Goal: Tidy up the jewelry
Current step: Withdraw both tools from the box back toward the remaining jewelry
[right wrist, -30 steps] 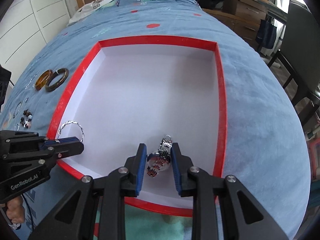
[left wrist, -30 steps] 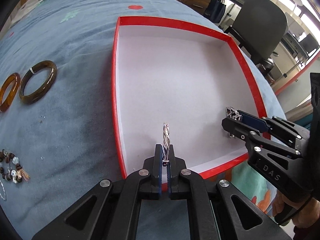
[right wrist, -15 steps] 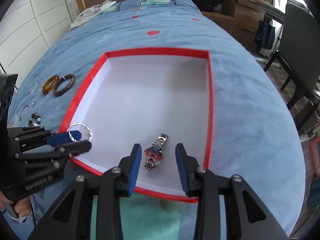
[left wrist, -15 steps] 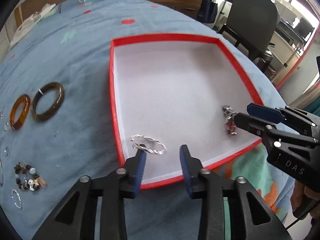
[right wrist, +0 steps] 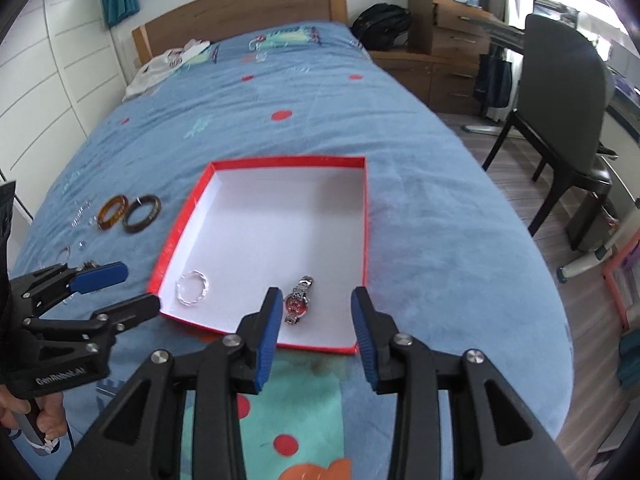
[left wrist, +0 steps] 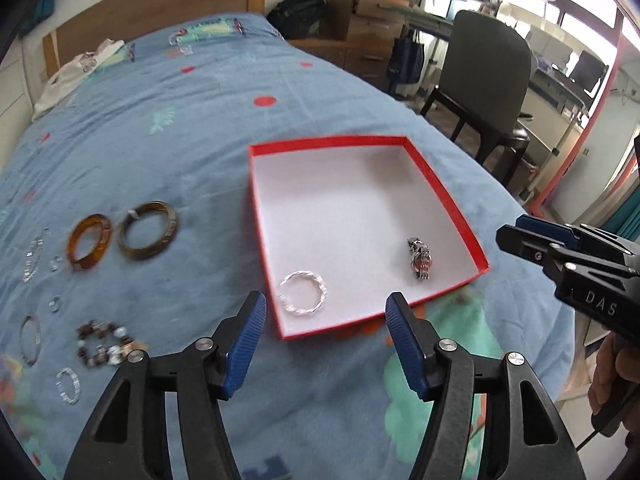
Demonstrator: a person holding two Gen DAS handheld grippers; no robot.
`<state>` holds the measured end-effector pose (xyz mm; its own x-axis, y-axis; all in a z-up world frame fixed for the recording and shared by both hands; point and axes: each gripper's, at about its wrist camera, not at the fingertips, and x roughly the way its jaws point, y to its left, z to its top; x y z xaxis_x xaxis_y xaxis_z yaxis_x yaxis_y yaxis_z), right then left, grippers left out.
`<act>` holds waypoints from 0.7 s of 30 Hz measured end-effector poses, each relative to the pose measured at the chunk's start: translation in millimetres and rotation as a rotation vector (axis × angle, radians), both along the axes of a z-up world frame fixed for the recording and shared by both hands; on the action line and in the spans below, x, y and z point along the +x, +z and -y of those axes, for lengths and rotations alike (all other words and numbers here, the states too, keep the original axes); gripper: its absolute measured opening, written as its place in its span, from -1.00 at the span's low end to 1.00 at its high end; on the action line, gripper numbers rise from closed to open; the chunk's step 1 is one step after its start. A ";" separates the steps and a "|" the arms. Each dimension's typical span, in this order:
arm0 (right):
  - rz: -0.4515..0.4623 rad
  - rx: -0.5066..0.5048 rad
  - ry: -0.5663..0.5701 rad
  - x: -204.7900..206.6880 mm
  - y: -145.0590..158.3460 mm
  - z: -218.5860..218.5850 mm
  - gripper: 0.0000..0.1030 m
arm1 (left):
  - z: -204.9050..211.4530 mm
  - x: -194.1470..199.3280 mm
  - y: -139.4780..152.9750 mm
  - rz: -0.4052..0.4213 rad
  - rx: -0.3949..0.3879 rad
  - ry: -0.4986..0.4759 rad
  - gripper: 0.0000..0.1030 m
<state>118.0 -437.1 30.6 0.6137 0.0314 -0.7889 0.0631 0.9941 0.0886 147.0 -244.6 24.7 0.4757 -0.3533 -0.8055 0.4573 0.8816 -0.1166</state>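
Silver bangle point(left wrist: 303, 293) just beyond open left tool point(left wrist: 324, 334)

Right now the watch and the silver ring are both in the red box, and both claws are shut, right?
Not quite. The watch and ring do lie in the box, but both claws are open: the left claw and right claw show wide gaps in their own views.

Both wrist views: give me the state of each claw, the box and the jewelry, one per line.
Left claw: open, empty.
Right claw: open, empty.
Box: lidless, holds two pieces.
Silver bangle: flat in box.
Watch: lying in box.
Amber bangle: on bedspread.
Brown bangle: on bedspread.
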 end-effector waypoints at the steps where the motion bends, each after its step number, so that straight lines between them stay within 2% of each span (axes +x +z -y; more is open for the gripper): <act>1: 0.008 0.002 0.003 -4.5 4.5 -3.6 -0.33 | -8.5 -5.5 4.5 0.012 0.003 0.006 0.19; 6: 0.049 0.013 0.033 -26.1 26.6 -33.9 -0.33 | -52.6 -28.2 18.3 0.043 0.013 0.049 0.22; 11: 0.099 0.033 0.072 -47.7 48.5 -72.6 -0.31 | -114.4 -53.5 28.6 0.079 0.032 0.124 0.37; 15: 0.134 0.039 0.101 -66.5 62.6 -99.9 -0.22 | -162.3 -72.6 38.4 0.109 0.036 0.184 0.43; 21: 0.164 0.043 0.134 -87.5 77.3 -134.1 -0.18 | -238.0 -104.3 52.2 0.145 0.035 0.283 0.45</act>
<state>30.5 -303.0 107.8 0.7218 0.1533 -0.6749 -0.0886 0.9876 0.1296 42.8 -6.6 76.9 0.6620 -0.1635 -0.7315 0.2025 0.9786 -0.0354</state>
